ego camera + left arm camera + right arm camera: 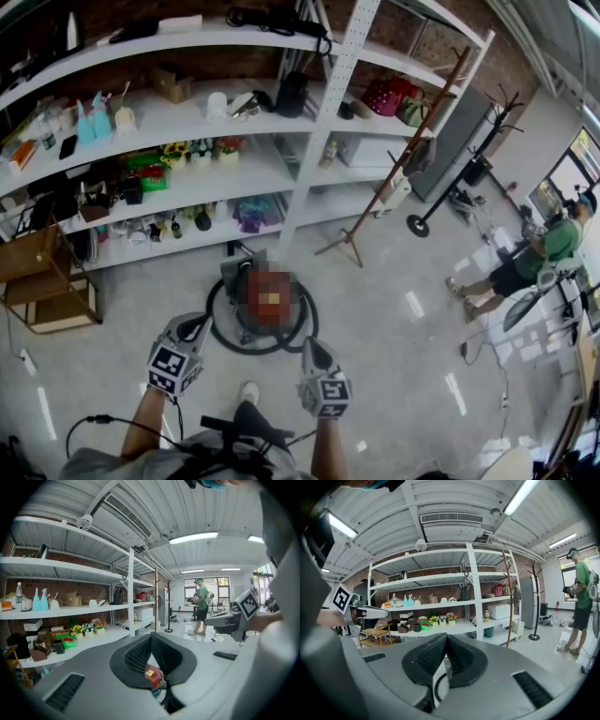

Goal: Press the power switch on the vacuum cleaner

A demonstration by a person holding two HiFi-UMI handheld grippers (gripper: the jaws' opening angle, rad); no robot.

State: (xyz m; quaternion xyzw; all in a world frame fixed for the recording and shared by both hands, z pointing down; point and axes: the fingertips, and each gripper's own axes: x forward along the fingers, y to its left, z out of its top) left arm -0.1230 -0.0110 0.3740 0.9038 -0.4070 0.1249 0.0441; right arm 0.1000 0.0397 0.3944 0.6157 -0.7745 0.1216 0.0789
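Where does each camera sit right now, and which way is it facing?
Head view: on the person's head, facing steeply down at the vacuum cleaner on the floor; both forearms, the left tongs and the right tongs show.
Left gripper view: on the left tongs, facing along their shut tips toward the shelves; the vacuum cleaner peeks below.
Right gripper view: on the right tongs, tips shut, facing the shelves.
Shared: both gripper views show the shelves and a person in green.

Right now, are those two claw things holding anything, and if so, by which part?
Nothing is held. The left gripper and the right gripper each have their jaws closed together on nothing, clear of the vacuum cleaner on the floor.
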